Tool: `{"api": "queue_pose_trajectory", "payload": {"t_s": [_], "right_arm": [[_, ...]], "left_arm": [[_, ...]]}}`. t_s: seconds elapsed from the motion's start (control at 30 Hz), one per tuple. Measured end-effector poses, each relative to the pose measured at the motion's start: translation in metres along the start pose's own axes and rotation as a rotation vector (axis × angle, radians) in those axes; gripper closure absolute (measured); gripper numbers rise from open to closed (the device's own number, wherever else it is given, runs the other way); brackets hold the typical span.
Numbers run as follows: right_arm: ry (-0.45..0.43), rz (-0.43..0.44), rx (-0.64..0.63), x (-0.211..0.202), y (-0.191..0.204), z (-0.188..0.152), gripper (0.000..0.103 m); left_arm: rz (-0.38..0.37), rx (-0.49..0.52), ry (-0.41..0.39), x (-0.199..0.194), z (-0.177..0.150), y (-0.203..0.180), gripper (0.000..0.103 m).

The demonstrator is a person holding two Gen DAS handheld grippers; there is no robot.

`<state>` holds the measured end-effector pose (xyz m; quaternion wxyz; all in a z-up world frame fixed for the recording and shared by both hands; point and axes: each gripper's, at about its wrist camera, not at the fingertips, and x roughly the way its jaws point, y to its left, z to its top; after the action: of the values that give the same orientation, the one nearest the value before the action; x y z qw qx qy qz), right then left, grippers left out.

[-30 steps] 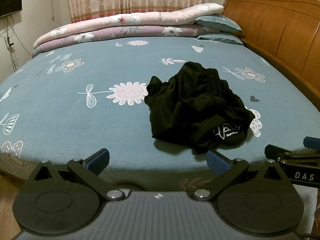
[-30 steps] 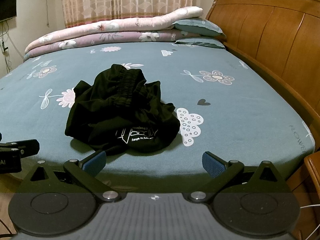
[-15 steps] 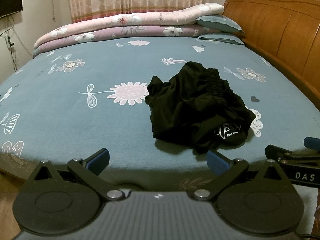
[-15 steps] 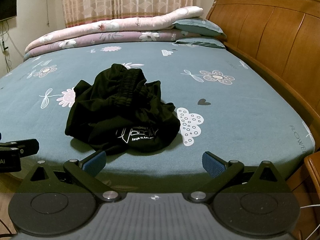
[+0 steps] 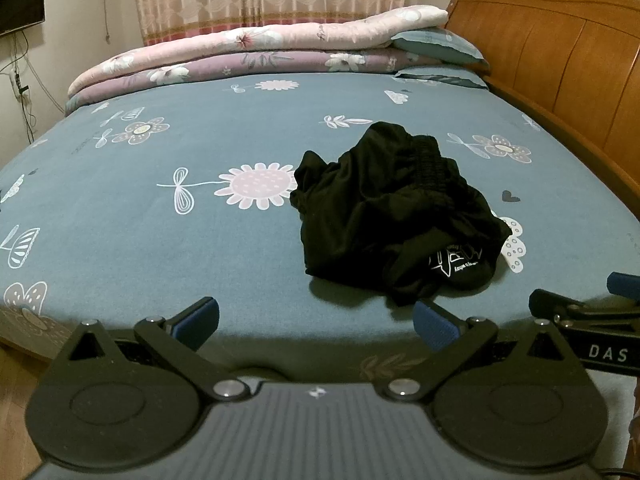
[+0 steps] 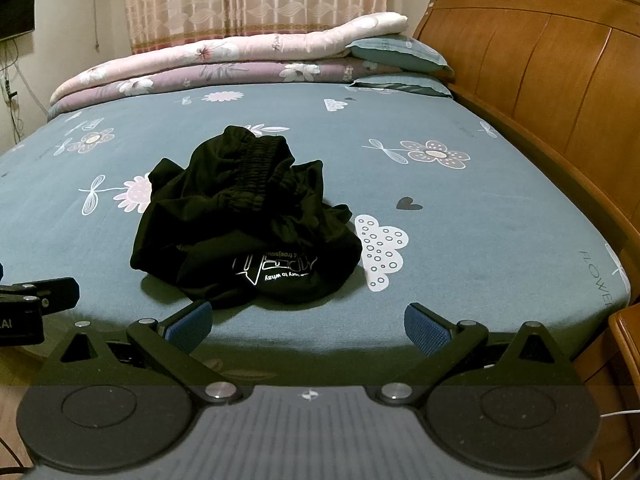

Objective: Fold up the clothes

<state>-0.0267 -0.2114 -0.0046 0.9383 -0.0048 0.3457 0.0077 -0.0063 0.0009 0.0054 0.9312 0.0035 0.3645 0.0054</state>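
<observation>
Left gripper (image 5: 316,322): jaws spread wide, empty, at the near bed edge. Right gripper (image 6: 308,320): likewise spread, empty. Black shorts (image 6: 248,224): crumpled heap with white lettering on the blue floral bedsheet (image 6: 460,220), just beyond both grippers, untouched. Far: folded pink quilts (image 6: 224,64), pillows (image 6: 400,52). Right: wooden headboard (image 6: 552,64).

Left gripper (image 5: 316,322) hovers level, its blue-padded fingers (image 5: 198,318) spread wide, gripping nothing. Right gripper (image 6: 308,320) sits just beside it, jaws equally wide and empty.
</observation>
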Motion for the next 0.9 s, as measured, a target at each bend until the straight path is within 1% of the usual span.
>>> {"api": "queue_pose_trajectory", "payload": {"t_s": [0.9], "right_arm": [[0.003,-0.002,-0.003,0.0002,0.0002,0.0002,0.000]], "left_arm": [[0.005,0.000,0.001,0.0001,-0.0002,-0.0003,0.000]]}}
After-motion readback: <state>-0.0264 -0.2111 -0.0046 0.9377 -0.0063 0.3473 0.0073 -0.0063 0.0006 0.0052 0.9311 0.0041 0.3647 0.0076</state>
